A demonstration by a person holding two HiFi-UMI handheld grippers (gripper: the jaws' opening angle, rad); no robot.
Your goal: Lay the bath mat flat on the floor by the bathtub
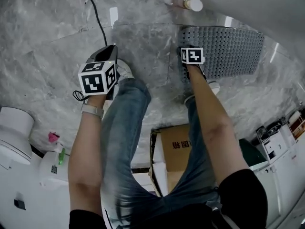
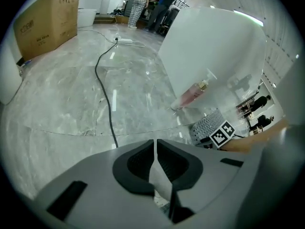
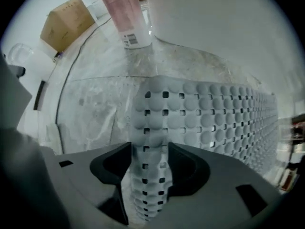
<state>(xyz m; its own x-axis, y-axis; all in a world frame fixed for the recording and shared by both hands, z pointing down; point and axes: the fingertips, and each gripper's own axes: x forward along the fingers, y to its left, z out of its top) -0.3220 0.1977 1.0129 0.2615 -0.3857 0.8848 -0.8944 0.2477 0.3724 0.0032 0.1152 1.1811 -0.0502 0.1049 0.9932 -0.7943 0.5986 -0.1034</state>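
Our right gripper (image 3: 151, 162) clamps the bath mat (image 3: 219, 118) folded between its jaws, our left gripper (image 2: 156, 150) shut, seemingly empty, so one-sided pulling could crease it.

Bumpy perforated rubbery bath mat (image 1: 224, 51), glossy marble floor (image 1: 47, 42)

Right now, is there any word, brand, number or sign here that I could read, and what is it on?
Brown cardboard box: dark printed characters, seen upside down; I cannot read them reliably.
Pink plastic bottle: white label with fine print, too small to read.
Black-and-white square-marker cubes: coded patterns only, no words.
So no text can be quoted.
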